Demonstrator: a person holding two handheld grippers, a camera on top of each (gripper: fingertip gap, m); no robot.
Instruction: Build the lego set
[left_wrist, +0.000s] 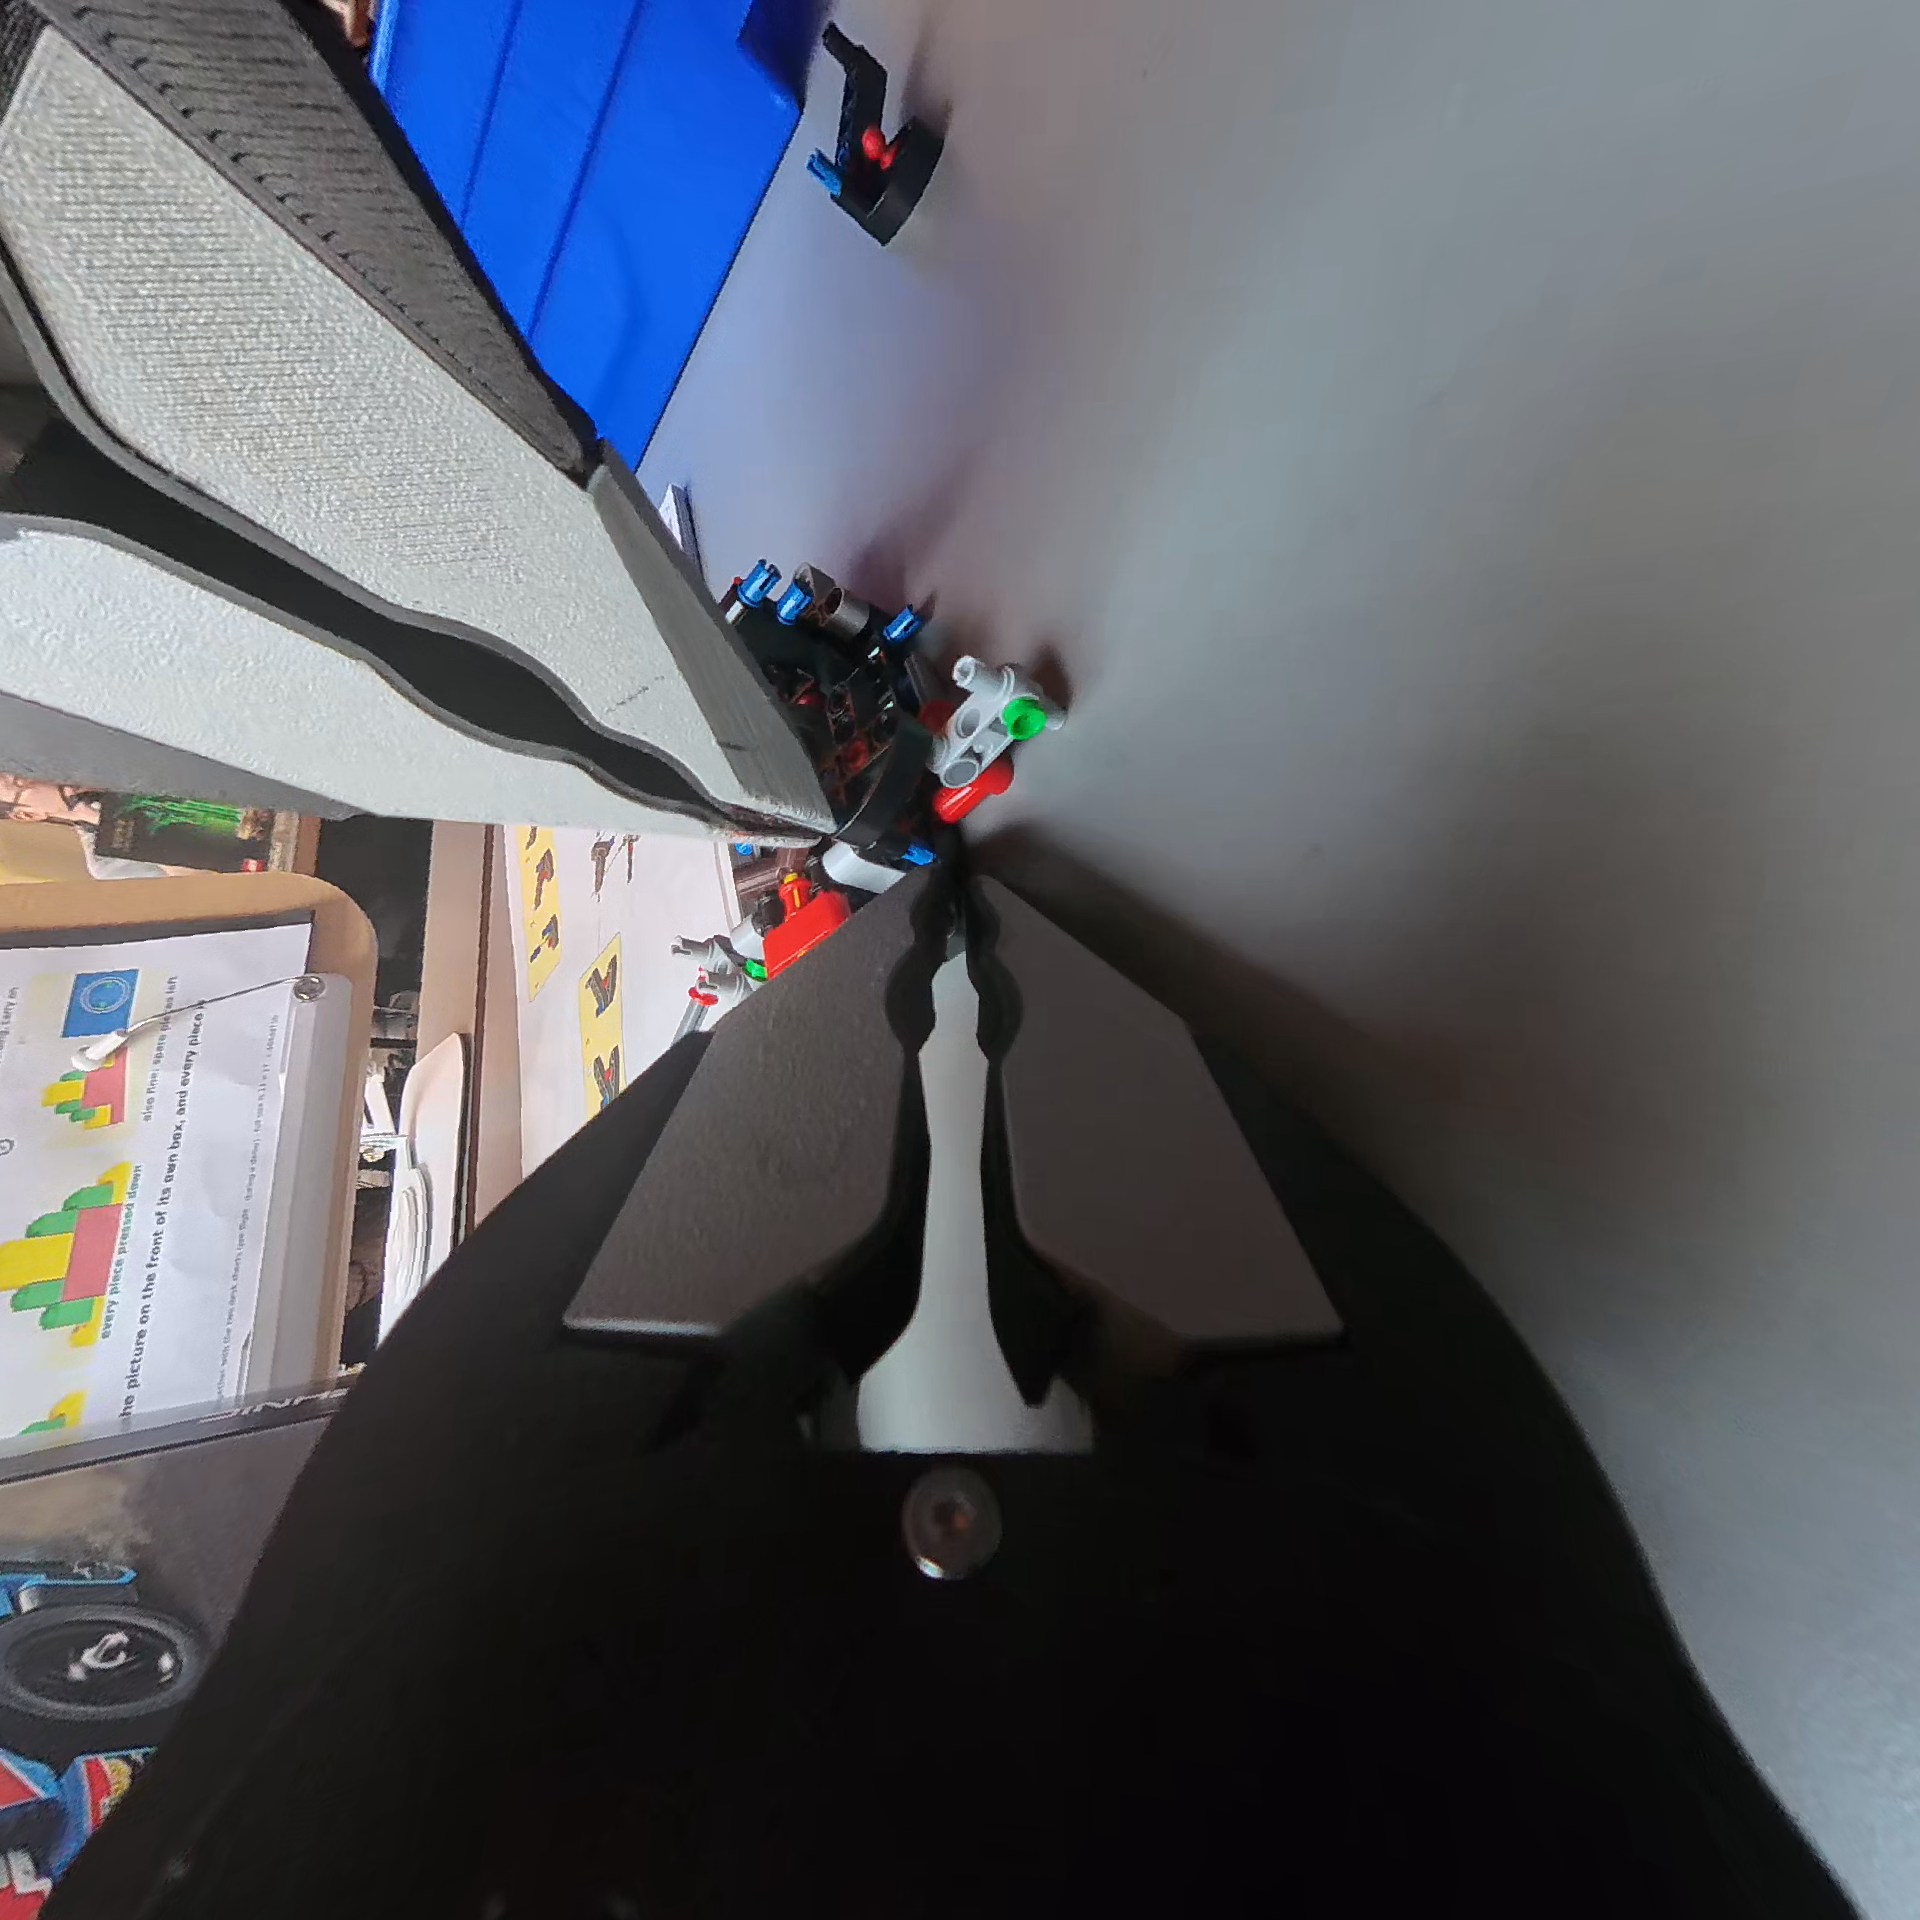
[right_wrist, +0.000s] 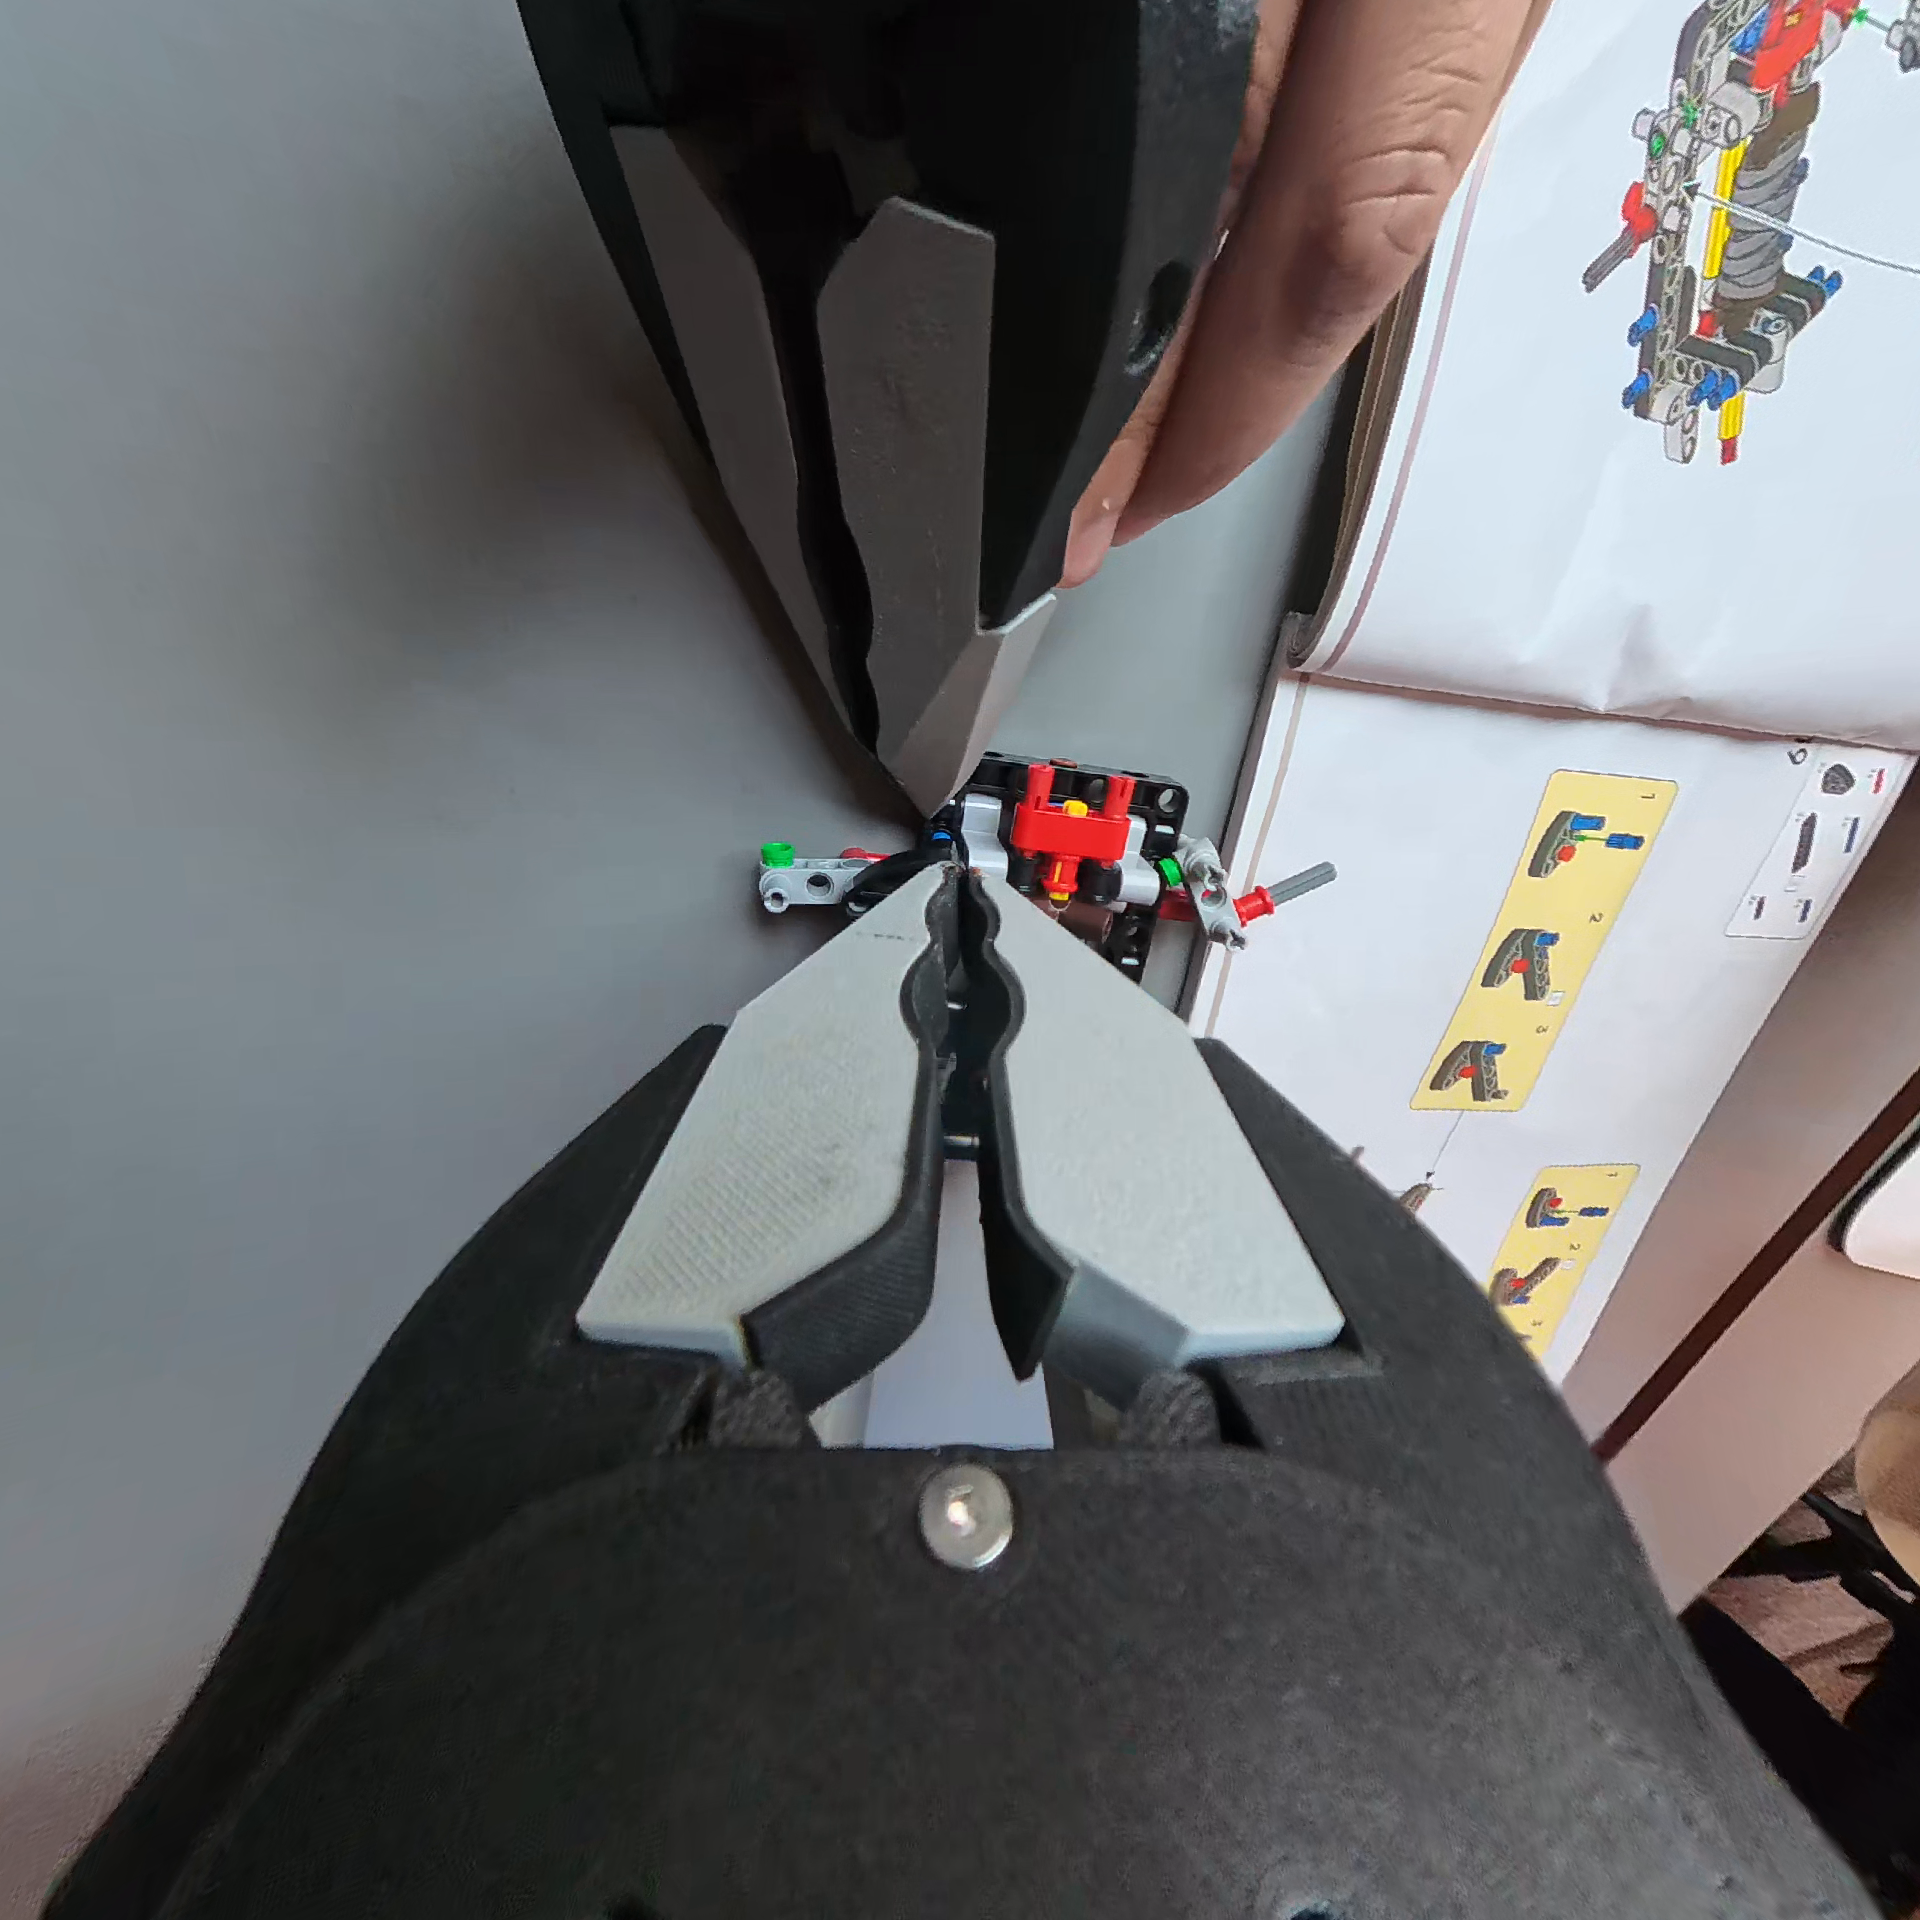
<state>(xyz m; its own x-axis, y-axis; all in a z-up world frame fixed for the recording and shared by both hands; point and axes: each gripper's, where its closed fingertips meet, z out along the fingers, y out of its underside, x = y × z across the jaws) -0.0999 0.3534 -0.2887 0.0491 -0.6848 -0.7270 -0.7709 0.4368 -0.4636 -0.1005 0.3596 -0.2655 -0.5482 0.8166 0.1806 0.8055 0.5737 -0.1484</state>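
Observation:
A small Lego assembly (right_wrist: 1070, 852) with a black frame, a red block and grey parts lies on the grey table beside the instruction booklet. It also shows in the left wrist view (left_wrist: 868, 717). A grey connector with a green pin (right_wrist: 795, 878) sticks out on its left. My right gripper (right_wrist: 954, 878) is shut on a black curved piece (left_wrist: 896, 774) at the assembly's near edge. My left gripper (left_wrist: 951, 881) comes in from the top of the right wrist view. It is shut, and its tips pinch the assembly's black corner.
The open instruction booklet (right_wrist: 1558, 935) lies to the right of the assembly. A blue bin (left_wrist: 603, 208) and a small black sub-assembly with red and blue pins (left_wrist: 883, 156) sit farther off. A printed sheet (left_wrist: 156, 1143) and a Lego box (left_wrist: 83, 1662) are beyond the table. Only a small space, under 4 cm, lies between the two pairs of fingers.

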